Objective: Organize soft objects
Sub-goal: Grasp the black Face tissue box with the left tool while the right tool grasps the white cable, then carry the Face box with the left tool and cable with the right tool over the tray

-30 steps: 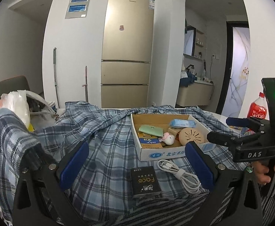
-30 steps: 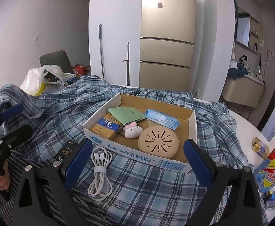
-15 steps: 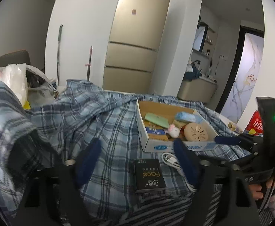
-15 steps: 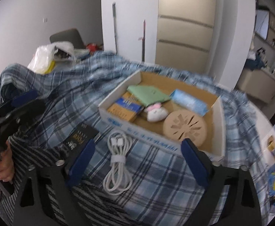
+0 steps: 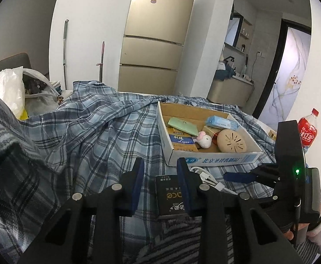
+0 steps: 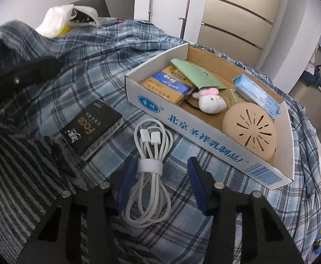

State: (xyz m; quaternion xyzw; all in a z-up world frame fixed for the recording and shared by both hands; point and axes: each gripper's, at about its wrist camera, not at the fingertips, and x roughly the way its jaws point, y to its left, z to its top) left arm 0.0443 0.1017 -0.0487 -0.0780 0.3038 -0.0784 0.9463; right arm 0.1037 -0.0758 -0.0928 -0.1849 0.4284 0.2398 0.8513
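A black tissue pack [image 5: 170,198] [image 6: 92,127] lies on a blue plaid shirt [image 5: 90,132] [image 6: 83,55]. My left gripper [image 5: 160,176] hangs just above the pack, jaws half closed, the pack's far end between the fingers; contact cannot be told. A coiled white cable [image 6: 148,167] [image 5: 206,176] lies right of the pack. My right gripper [image 6: 161,169] is open, its fingers on either side of the cable's strap. The right gripper [image 5: 239,176] also shows in the left view. A cardboard box [image 6: 204,127] [image 5: 208,158] holds a plush toy [image 6: 211,101] and a round beige case [image 6: 250,129].
A green pouch [image 6: 193,72], a blue tissue pack [image 6: 257,94] and yellow cartons [image 6: 167,85] are also in the box. A red soda bottle [image 5: 307,129] stands at the right. A white plastic bag [image 5: 8,90] sits at the far left. A fridge [image 5: 151,50] stands behind.
Both grippers have moved down and forward. The left jaws have narrowed over the black pack. The right jaws have narrowed and now straddle the cable.
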